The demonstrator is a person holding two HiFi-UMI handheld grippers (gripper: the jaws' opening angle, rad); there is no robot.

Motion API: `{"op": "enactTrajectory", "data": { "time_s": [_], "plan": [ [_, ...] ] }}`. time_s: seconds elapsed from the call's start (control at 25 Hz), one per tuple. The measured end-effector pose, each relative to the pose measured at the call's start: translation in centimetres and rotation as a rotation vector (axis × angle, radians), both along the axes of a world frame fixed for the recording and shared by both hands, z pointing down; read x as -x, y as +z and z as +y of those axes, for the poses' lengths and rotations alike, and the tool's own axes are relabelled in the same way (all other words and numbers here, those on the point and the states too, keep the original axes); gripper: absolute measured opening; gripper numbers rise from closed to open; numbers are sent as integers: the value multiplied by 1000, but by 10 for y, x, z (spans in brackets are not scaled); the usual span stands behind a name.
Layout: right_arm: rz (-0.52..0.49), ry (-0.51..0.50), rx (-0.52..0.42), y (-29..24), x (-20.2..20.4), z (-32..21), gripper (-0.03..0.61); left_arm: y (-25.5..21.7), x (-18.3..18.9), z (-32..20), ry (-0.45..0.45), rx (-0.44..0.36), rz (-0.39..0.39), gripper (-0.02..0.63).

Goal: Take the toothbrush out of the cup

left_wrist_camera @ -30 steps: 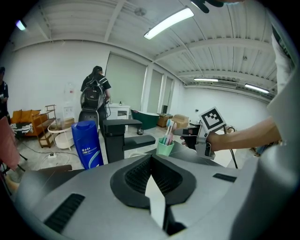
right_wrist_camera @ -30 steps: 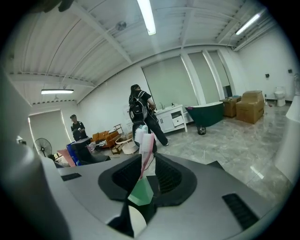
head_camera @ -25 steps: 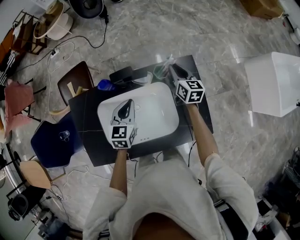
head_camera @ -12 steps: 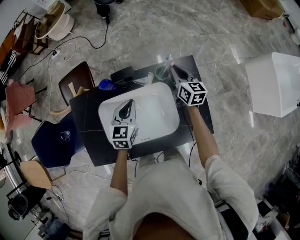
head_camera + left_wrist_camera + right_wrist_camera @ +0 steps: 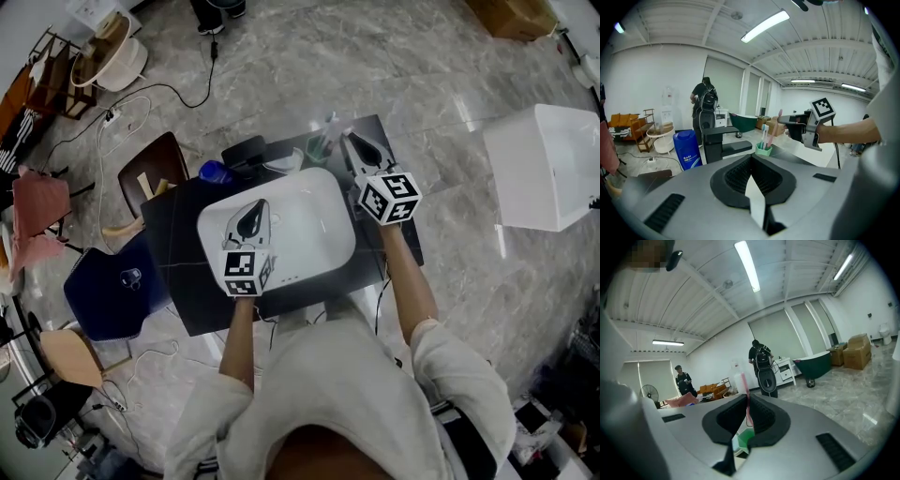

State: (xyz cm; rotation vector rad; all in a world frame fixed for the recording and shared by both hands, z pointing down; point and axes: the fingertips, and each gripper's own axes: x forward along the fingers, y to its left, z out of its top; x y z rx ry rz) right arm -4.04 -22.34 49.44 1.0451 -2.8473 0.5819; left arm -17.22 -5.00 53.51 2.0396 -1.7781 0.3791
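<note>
The toothbrush (image 5: 748,408) you're after is a slim pink one with a thin straight handle. In the right gripper view a pale tuft of bristles shows at its upper end. It stands nearly upright, leaning a little toward your right gripper (image 5: 349,141).

That gripper's jaws have just been closing, and the pink handle is pinched between their tips, so you have a grip on it. From the left gripper view, the right gripper (image 5: 780,120) holds the toothbrush (image 5: 772,136) high on the handle. The head pokes out just above the jaws and the rest slants down to the mouth of the cup (image 5: 763,150). You can't tell from these views whether the bottom end has cleared the rim. Looking along the right gripper's own jaws (image 5: 747,399), the green cup (image 5: 746,437) sits directly below the gap.

The cup (image 5: 319,145) is small and mint green. It stands on the dark tabletop (image 5: 178,234) at the far edge of the white sink (image 5: 309,211), to the right of the black faucet (image 5: 723,143) and the blue bottle (image 5: 688,149). A second brush (image 5: 762,134), blue and white, stands in the cup beside the pink one.

Your left gripper (image 5: 253,211) hangs over the sink basin, well apart from the cup. Its jaws (image 5: 751,161) are pressed together with nothing between them.
</note>
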Motion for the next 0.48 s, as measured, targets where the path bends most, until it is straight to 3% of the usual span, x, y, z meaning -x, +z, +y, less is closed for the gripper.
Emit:
{"op": "enactTrajectory", "data": {
  "time_s": [0.24, 0.48],
  "plan": [
    [-16, 22, -77, -39, -22, 17, 32, -11, -12, -1, 37, -26, -7, 25],
    [16, 81, -90, -43, -60, 31, 32, -16, -35, -3, 90, -43, 2, 25]
  ]
}}
